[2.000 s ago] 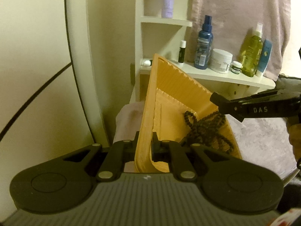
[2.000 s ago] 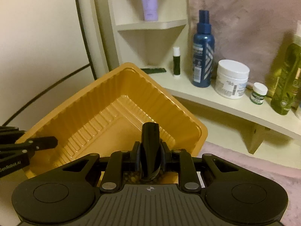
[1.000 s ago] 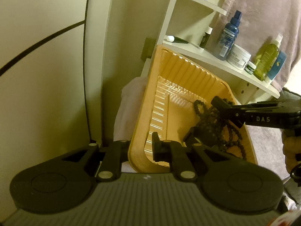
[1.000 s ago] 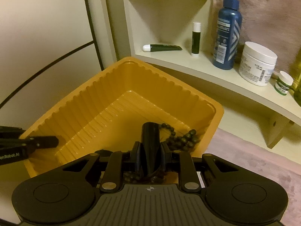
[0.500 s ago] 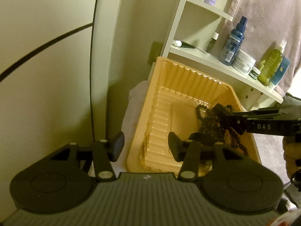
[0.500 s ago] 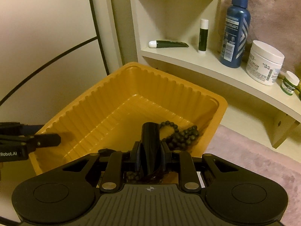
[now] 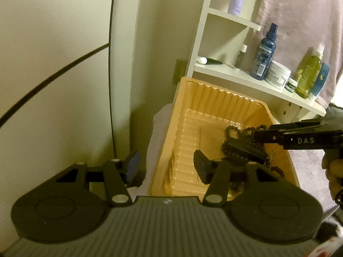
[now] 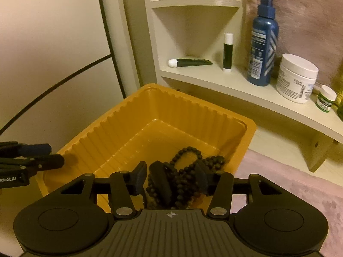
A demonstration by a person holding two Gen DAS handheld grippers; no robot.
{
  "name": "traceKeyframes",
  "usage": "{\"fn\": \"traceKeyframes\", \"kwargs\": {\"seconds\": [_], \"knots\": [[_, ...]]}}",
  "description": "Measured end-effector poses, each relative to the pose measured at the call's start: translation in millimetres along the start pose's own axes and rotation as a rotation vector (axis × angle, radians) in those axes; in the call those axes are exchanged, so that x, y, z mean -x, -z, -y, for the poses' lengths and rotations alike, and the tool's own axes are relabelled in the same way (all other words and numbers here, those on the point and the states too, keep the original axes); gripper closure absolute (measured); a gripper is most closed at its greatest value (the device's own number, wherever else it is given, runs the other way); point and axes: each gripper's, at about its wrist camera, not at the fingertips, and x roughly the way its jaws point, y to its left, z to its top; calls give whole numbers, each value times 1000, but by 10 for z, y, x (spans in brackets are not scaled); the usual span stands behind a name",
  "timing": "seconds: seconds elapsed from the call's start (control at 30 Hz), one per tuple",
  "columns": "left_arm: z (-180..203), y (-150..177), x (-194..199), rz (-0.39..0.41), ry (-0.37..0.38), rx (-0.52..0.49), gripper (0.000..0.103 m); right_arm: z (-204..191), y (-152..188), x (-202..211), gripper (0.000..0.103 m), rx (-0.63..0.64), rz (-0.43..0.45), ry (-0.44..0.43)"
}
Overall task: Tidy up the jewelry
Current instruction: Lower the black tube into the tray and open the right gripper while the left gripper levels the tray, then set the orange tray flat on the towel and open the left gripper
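A yellow ribbed plastic tray [image 8: 137,128] sits below a corner shelf; it also shows in the left wrist view [image 7: 214,115]. A dark beaded necklace [image 8: 190,167] lies in the tray's near right corner, with a black oblong piece [image 8: 159,182] on it. My right gripper [image 8: 170,176] is open just above the beads, one finger on each side. In the left wrist view it [image 7: 268,137] reaches in from the right over the beads [image 7: 238,132]. My left gripper [image 7: 166,167] is open, straddling the tray's left wall without touching it.
A cream corner shelf [image 8: 246,90] holds a blue spray bottle [image 8: 262,42], a white jar [image 8: 297,78], a small green jar [image 8: 325,101], a lip balm stick [image 8: 227,52] and a dark tube [image 8: 190,62]. Pinkish fabric [image 8: 289,184] lies to the right. A pale wall [image 7: 53,64] is left.
My left gripper let go of the tray's left wall and opened wide. My right gripper opened, releasing the black piece and beads into the tray. The tray went from tilted to level.
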Motion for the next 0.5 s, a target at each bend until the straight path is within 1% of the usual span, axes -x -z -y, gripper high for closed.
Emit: {"fn": "traceKeyframes", "kwargs": {"seconds": [0.03,0.1,0.13,0.17,0.2,0.3,0.37,0.5], "knots": [[26,-8,13,4,-5,-11,48,4,7,14,46,-2,2,0],[74,-26,41,12,-15,-35,39,0,27,62,39,-6,8,1],[98,-34,56,15,-18,-45,37,-5,34,87,37,-7,11,2],[127,-44,70,18,-23,-57,33,-9,42,113,33,-8,14,3],[152,-54,83,18,-28,-66,27,-15,53,145,29,-8,17,4],[205,-66,150,32,-28,-87,14,-27,93,254,23,-13,29,10],[245,-73,196,39,-30,-100,12,-32,124,325,21,-22,30,16],[330,-67,288,47,-35,-120,3,-10,198,485,18,-51,32,28]]}}
